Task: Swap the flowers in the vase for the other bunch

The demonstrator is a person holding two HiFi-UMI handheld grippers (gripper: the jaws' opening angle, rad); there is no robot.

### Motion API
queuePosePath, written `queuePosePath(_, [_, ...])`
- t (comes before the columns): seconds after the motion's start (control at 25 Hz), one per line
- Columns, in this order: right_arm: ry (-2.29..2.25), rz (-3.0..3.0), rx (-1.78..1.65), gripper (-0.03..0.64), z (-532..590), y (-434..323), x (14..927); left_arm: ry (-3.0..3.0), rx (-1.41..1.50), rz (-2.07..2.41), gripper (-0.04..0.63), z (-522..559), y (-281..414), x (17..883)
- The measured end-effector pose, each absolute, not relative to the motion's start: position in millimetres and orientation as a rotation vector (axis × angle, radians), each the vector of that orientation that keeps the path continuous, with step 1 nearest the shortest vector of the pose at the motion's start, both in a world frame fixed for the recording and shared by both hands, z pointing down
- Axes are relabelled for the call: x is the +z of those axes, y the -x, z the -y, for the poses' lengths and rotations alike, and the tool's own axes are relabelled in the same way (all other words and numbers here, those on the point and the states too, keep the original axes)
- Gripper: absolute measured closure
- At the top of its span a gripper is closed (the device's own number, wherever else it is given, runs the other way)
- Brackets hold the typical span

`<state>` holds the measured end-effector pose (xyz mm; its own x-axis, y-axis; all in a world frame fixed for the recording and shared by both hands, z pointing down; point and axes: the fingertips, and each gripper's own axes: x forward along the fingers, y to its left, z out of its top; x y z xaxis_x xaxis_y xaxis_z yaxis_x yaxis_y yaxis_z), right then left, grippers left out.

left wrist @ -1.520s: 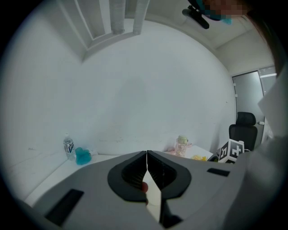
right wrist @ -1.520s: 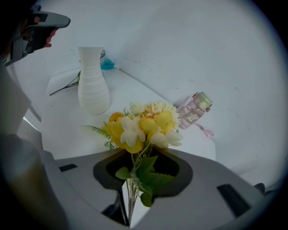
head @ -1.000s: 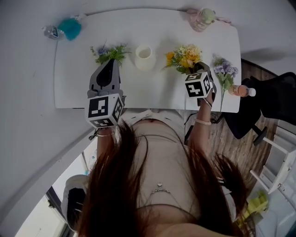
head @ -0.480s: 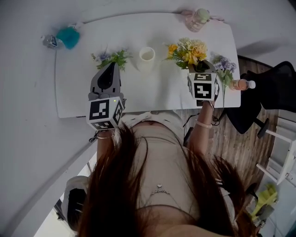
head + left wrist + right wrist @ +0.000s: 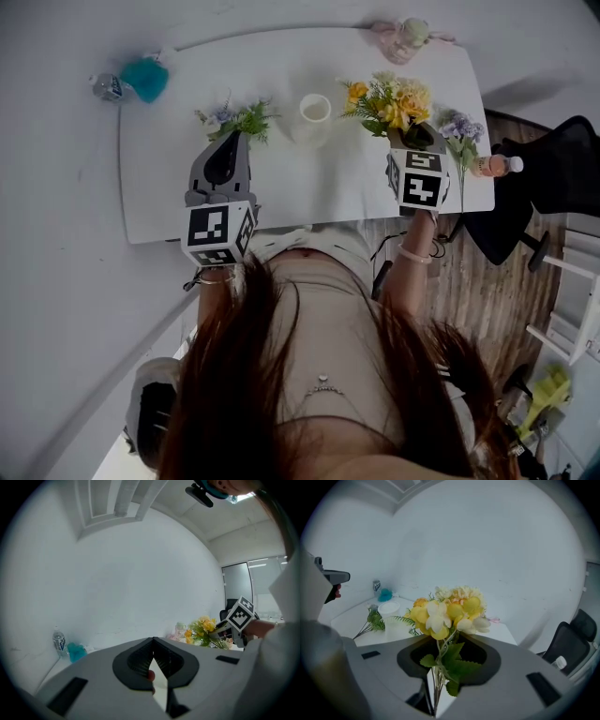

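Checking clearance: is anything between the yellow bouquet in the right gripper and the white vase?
Nothing visible: only bare white tabletop lies between the yellow artificial bouquet in the right gripper and the white cylindrical vase, whose mouth looks empty.

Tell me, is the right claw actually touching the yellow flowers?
Touching. In the right gripper view, the right gripper clamps the stems of the yellow flowers between its jaws.

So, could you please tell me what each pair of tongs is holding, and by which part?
The right tongs hold the yellow flower bunch by its stems, beneath the blooms. The left tongs are shut on nothing.
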<state>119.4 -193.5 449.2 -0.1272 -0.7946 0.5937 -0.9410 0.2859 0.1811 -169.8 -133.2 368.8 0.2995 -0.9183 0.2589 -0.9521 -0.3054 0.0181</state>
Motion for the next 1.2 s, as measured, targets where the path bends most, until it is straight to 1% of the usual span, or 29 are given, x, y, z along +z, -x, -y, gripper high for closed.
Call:
queuePosePath(0.48, [-1.727,2.071,0.266,0.476,189,-91,388,-2.457,0.262,1.667,0.592,130,193,364])
queuePosePath(1.2, [-1.726,2.285,0.114,0.476,220,-47,326,-2.43,0.216,1.71,0.592,138,209,374])
